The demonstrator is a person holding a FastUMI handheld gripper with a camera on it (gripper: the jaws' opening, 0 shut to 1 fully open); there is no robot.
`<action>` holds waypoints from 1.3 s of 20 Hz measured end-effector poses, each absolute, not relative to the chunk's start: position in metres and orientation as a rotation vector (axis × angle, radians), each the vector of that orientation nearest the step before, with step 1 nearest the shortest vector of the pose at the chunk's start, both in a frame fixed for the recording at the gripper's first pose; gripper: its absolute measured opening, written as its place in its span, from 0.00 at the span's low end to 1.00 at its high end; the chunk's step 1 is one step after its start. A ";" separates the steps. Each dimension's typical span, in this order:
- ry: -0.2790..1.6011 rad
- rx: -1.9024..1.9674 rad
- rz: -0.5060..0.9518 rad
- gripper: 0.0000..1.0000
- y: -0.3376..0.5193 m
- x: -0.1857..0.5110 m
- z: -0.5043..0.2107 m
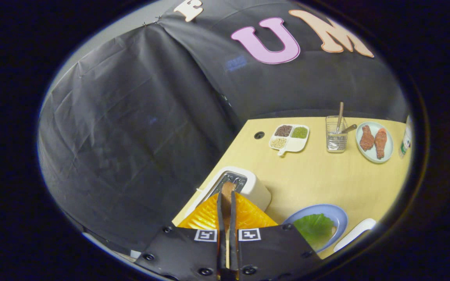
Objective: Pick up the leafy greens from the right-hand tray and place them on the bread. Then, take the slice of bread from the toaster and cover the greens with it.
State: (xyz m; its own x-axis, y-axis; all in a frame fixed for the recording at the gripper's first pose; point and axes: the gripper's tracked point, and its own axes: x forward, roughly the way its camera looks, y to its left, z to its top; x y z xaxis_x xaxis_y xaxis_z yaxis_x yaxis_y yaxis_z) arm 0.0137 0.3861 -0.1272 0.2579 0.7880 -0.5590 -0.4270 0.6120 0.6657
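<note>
Bread [227,195] stood clamped between the fingers of the hand-held gripper [227,203], just above the toaster [254,187]; greens [314,226] lay on a plate [336,214] nearby.

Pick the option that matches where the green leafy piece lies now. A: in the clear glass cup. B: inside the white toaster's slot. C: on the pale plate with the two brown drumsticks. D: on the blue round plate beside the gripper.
D: the green leafy piece lies on the blue round plate, while the gripper is closed on the brown bread slice at the white toaster.
</note>
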 end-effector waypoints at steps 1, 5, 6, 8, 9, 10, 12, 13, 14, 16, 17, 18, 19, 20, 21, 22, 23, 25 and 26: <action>1.003 0.436 0.872 0.06 0.382 0.011 -0.123; 0.991 0.434 0.866 0.06 0.357 0.008 -0.126; 0.993 0.436 0.853 0.06 0.351 0.009 -0.130; 1.008 0.453 0.825 0.06 0.337 0.009 -0.141; 1.016 0.461 0.810 0.06 0.330 0.010 -0.148; 1.022 0.467 0.790 0.06 0.323 0.011 -0.156; 1.042 0.476 0.751 0.06 0.304 0.010 -0.170; 1.054 0.487 0.732 0.06 0.297 0.011 -0.180; 1.065 0.504 0.714 0.06 0.291 0.011 -0.188; 1.078 0.540 0.677 0.06 0.281 0.012 -0.203; 1.081 0.558 0.664 0.06 0.276 0.012 -0.211; 1.078 0.566 0.650 0.06 0.272 0.013 -0.218; 1.082 0.570 0.640 0.06 0.267 0.014 -0.227; 1.092 0.581 0.632 0.06 0.264 0.012 -0.235; 1.099 0.600 0.625 0.06 0.262 0.010 -0.241; 1.108 0.616 0.614 0.06 0.258 0.009 -0.248; 1.114 0.631 0.603 0.06 0.255 0.008 -0.255; 1.132 0.650 0.573 0.06 0.245 0.004 -0.271; 1.135 0.646 0.553 0.06 0.237 0.004 -0.280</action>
